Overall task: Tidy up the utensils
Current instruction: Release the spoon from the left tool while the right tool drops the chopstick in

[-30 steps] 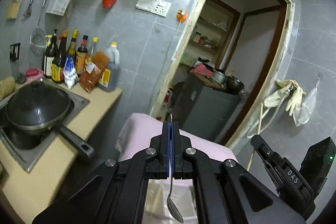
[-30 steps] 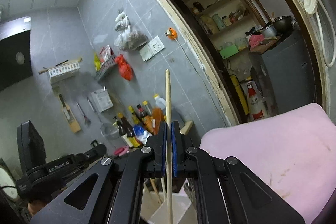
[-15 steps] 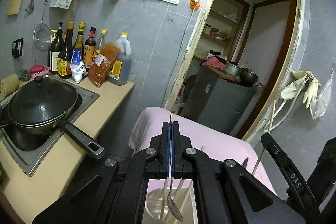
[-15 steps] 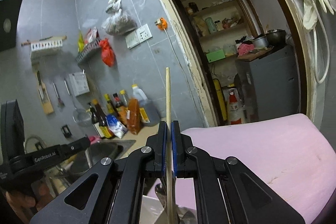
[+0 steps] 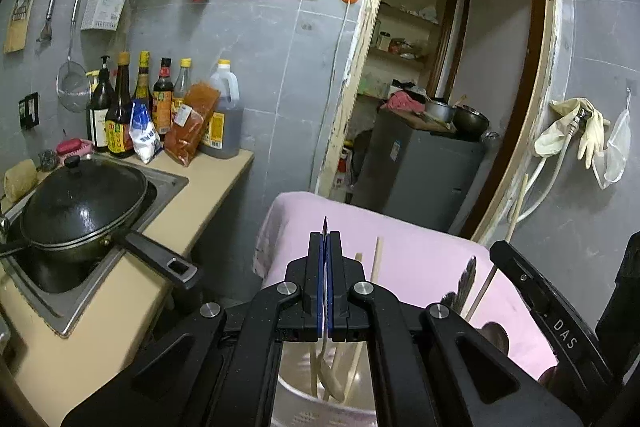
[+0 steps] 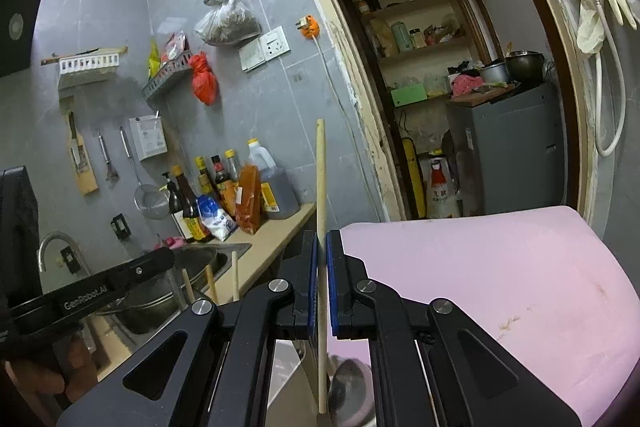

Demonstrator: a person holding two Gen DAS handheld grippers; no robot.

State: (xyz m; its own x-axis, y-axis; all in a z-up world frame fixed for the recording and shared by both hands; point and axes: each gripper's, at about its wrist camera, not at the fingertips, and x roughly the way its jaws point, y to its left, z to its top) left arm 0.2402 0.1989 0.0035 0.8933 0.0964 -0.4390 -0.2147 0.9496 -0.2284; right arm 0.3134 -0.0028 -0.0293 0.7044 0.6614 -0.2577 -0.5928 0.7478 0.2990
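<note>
My left gripper (image 5: 324,247) is shut on a metal spoon (image 5: 330,375) that hangs bowl-down into a white utensil holder (image 5: 308,407) below it. Wooden chopsticks (image 5: 375,259) stand in the holder. My right gripper (image 6: 322,251) is shut on a single wooden chopstick (image 6: 320,167), held upright, with its lower end reaching down toward the holder area. The right gripper's body shows in the left wrist view (image 5: 560,331), and the left gripper's body in the right wrist view (image 6: 92,291).
A pink cloth-covered surface (image 5: 400,247) lies under the holder. A black lidded wok (image 5: 80,199) sits in the sink on the counter (image 5: 120,291) at left, with sauce bottles (image 5: 160,107) behind. An open doorway (image 5: 440,87) is ahead.
Both grippers have lowered toward the holder. The chopsticks in the holder have come into view beside the left gripper. Both stay shut on their utensils.
</note>
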